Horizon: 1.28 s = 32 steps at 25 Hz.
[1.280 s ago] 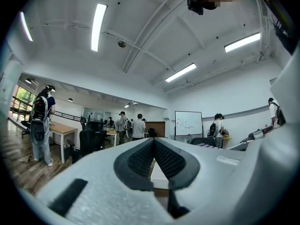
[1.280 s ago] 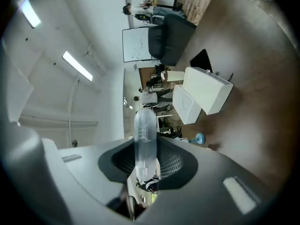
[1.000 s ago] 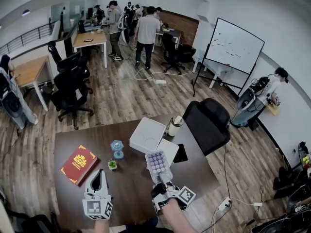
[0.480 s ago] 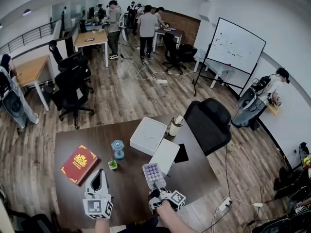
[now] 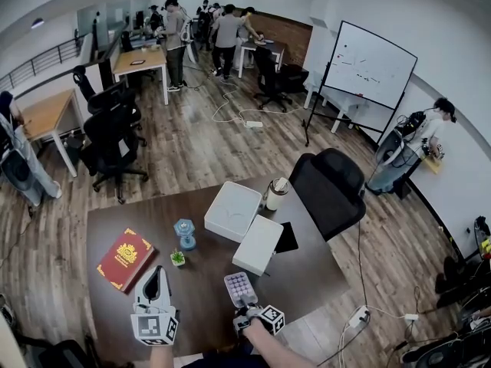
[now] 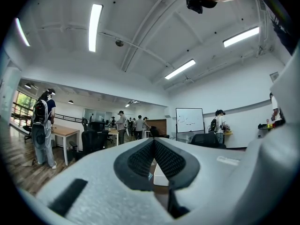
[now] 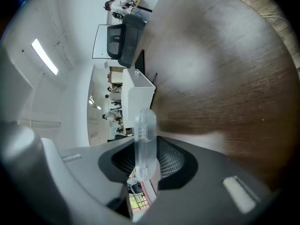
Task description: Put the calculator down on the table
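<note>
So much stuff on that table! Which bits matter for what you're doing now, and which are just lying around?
In the job: calculator, right gripper clamped on it, table.

Just lying about: red book, small plant, small blue object, square white box, long white box, bottle.

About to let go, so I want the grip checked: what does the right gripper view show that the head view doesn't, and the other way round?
Only the right gripper view: the right gripper shut on the calculator, which is seen edge-on between its pads. Only the head view: the calculator's keys, the red book, the small plant and the left gripper near the table's front edge. Both: the calculator, the brown table, a white box and the black chair.
</note>
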Tool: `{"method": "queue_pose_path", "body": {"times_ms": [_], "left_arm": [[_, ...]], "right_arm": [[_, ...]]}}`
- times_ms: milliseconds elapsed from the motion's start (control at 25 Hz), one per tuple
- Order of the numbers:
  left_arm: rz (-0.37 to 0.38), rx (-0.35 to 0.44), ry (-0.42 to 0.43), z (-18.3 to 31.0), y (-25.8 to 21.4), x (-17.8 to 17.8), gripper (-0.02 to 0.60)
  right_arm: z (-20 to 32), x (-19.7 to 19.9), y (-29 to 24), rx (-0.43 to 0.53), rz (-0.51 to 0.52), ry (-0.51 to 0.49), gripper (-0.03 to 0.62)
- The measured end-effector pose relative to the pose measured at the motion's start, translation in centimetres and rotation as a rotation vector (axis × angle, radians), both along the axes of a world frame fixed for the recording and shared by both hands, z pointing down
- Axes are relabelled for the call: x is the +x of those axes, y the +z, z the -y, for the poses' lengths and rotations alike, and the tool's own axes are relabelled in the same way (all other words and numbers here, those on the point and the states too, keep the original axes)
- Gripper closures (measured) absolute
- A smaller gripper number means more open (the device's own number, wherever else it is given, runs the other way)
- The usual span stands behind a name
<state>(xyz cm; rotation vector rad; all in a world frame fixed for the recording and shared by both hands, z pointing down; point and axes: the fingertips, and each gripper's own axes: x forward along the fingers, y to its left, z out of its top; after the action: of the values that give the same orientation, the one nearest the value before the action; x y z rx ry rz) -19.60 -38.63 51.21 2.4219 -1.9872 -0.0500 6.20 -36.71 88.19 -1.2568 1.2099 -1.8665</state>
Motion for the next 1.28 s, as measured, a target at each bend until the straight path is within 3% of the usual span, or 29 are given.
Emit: {"method": "queue_pose_path", "body": {"times_ms": [400,800,1000,1280], "left_arm": [[0.014,0.002,-0.007,-0.2,-0.3,-0.8,0.586],[-0.001,0.007,0.006,-0.3,-0.6,-0.9,0.586],[0.028,0.027,0.029,-0.6,-0.9,-0.6,0.586],[0.029,0.035,0.050,-0.7,-1.1,0.1,0.586]], "right_arm": [[-1.0,-0.2,3.0,-0.061,-0.009,0.010,0.480],[-0.2,-0.5,3.4,-0.032,-0.022,0.012,0.480],[0.6,-1.0,3.4,-0.028,-0.012,0.007,0.479],[0.6,-1.6,3.9,-0.094,0.020,-0.003,0.461]]}}
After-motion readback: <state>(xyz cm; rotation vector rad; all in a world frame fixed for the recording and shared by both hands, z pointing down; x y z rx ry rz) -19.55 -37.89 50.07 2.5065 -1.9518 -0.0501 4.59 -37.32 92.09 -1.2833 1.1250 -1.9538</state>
